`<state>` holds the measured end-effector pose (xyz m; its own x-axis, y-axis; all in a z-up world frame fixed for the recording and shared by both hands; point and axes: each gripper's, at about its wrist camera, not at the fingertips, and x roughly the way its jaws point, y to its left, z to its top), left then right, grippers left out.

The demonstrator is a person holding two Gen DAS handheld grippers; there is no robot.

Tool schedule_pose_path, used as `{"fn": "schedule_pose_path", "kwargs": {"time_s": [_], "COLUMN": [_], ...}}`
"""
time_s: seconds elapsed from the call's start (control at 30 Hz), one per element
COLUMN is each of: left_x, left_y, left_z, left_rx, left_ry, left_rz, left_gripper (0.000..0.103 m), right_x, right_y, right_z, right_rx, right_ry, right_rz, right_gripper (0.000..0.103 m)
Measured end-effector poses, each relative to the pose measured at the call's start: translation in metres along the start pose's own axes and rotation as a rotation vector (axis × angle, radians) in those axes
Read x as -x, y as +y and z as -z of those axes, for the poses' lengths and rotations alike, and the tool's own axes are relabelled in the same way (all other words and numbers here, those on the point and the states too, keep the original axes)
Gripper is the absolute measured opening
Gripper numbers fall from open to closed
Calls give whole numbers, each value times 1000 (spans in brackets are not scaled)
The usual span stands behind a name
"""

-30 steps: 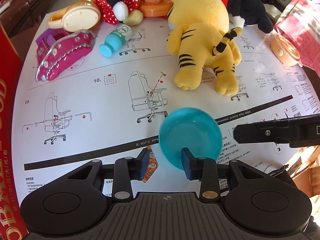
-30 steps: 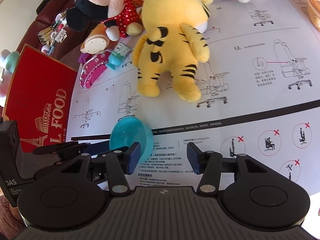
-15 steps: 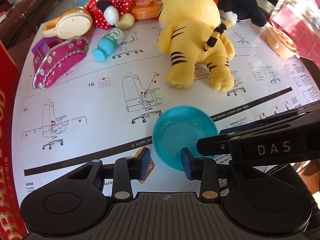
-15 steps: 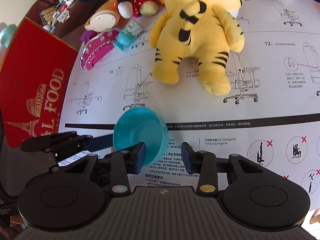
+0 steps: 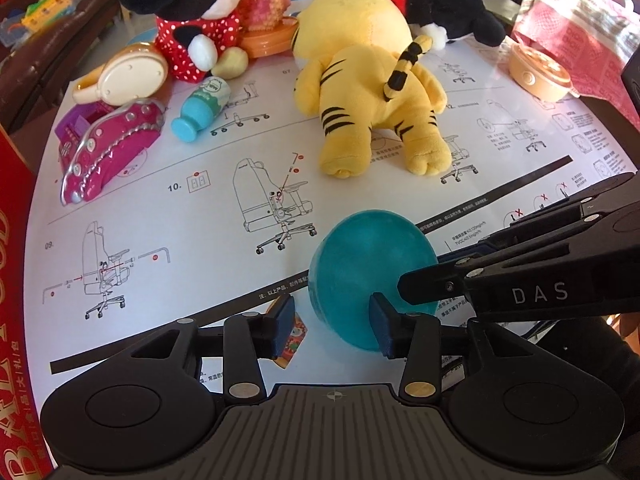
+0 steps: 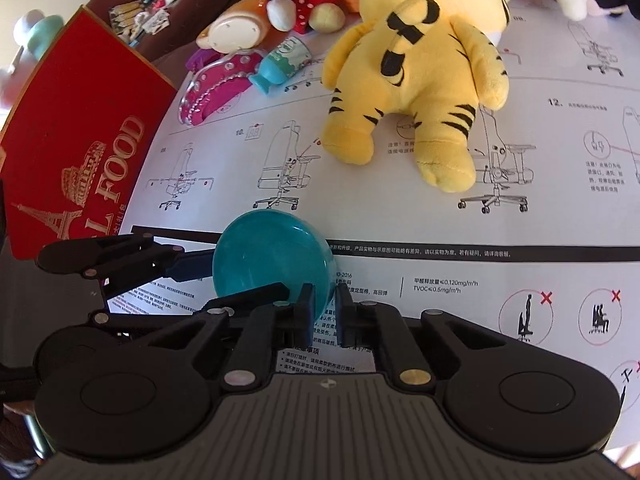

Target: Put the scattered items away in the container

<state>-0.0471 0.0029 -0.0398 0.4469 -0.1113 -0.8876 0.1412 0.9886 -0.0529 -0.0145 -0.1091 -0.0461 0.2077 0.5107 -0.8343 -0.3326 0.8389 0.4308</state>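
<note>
1. The right gripper (image 6: 323,314) was seen with its jaws nearly closed on the rim of the teal bowl (image 6: 272,258), which was held tilted on edge.
2. The left gripper (image 5: 331,326) was held with jaws parted wide; its right finger overlapped the teal bowl (image 5: 370,268), but actual contact could not be told.
3. The bowl was judged light, stiff and slippery, best pinched across its thin rim.
4. Beyond the bowl, the yellow tiger plush (image 5: 376,92) lay on the surface (image 5: 192,208); left of the bowl stood the red box (image 6: 76,140).
5. The box's opening was cut off from view.
</note>
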Motion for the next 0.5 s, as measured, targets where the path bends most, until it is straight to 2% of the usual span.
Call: {"fn": "schedule_pose_path", "kwargs": {"time_s": [0.13,0.3,0.37,0.5], "left_x": [-1,1,2,5], "left_y": [-1,0,3,4], "left_z": [0,-1,0,0], "left_rx": [8,14,31,38], "left_ry": [3,7,13,20], "left_rz": [-8,-22,2,-16], "left_gripper": [56,34,16,10], "right_x": [0,0,0,2], "right_y": [-3,-13,-12,6], "right_z": [0,-4,-4,1], "right_rx": [-15,-83,-77,1], "right_ry": [-6,18,15,-29], "right_rz": [-14,-58,-57,14], "right_gripper": [11,13,13,11]}}
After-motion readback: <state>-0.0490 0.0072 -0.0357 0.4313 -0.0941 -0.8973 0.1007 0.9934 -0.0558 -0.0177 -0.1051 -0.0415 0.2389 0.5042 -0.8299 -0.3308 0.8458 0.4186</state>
